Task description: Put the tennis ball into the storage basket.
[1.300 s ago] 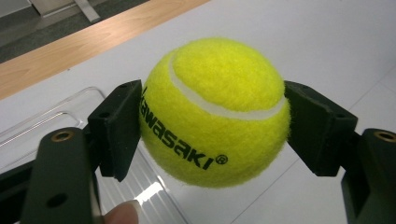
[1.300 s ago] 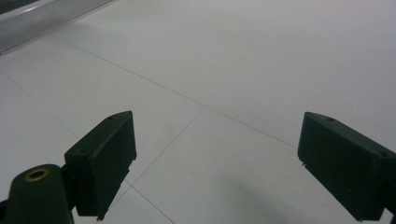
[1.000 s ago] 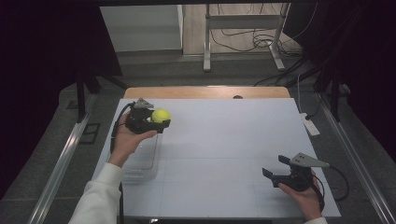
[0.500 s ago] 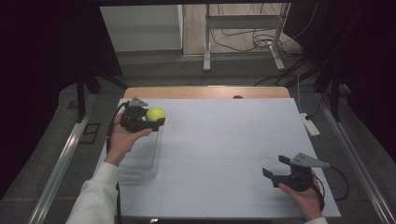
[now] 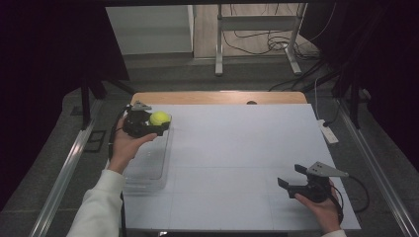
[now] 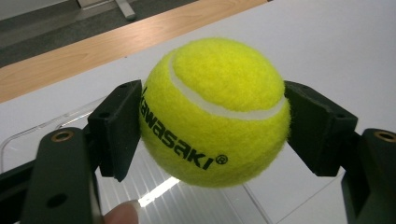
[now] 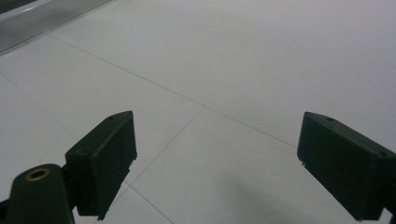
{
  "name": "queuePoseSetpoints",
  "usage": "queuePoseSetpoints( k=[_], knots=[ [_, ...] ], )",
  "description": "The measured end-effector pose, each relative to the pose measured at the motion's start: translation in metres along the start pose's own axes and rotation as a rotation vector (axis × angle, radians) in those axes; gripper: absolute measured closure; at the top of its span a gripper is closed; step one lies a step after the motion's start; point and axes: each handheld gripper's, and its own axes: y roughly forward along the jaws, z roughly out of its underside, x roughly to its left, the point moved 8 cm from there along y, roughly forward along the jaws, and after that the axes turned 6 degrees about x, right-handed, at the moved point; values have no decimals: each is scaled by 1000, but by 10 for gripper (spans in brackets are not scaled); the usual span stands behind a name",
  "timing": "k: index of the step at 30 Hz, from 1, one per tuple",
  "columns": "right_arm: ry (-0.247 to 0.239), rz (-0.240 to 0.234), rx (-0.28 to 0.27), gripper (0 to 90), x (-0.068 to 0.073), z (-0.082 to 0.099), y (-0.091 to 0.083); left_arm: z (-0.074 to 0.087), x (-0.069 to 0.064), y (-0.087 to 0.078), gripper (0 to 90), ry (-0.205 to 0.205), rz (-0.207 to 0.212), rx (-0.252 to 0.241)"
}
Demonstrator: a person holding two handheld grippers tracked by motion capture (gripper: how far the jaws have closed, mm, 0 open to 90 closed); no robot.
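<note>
- Tennis ball (image 6: 214, 112), one: bright yellow-green felt with a white curved seam; black lettering "KAWASAKI" with a registered mark runs across its lower face in the left gripper view. It sits at the far left of the table (image 5: 237, 148), lifted off the surface, above the far end of the clear tray (image 5: 146, 165).
- Left gripper (image 5: 157, 123), one: black body, pinching the ball from both sides; each black pad presses flat into the felt at about the ball's middle. It points rightward and sits roughly level.
- Left hand (image 5: 126, 145): cups the gripper from below, palm up, white sleeve (image 5: 99, 207) running back to the near left edge; a fingertip shows at the bottom of the left gripper view.
- Right gripper (image 5: 291, 182), one: black, with a grey three-cornered plate on top; jaws spread wide with nothing but bare table between them. It lies low at the near right of the table, pointing left, well apart from the ball.
- Right hand (image 5: 321, 207): wraps the gripper's body from the near side.
- Clear tray, one: shallow see-through plastic, rounded corners, lying along the left edge of the table beneath the left hand.
- Table, one: white top with faint seam lines, a wooden strip along the far edge.
</note>
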Motion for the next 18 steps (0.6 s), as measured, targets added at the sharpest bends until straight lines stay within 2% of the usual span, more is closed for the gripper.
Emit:
queuePoseSetpoints(
  k=[18],
  knots=[
    [0,1,1,120,0,0,0,3,32,-2,255,-63,-62,7]
  ],
)
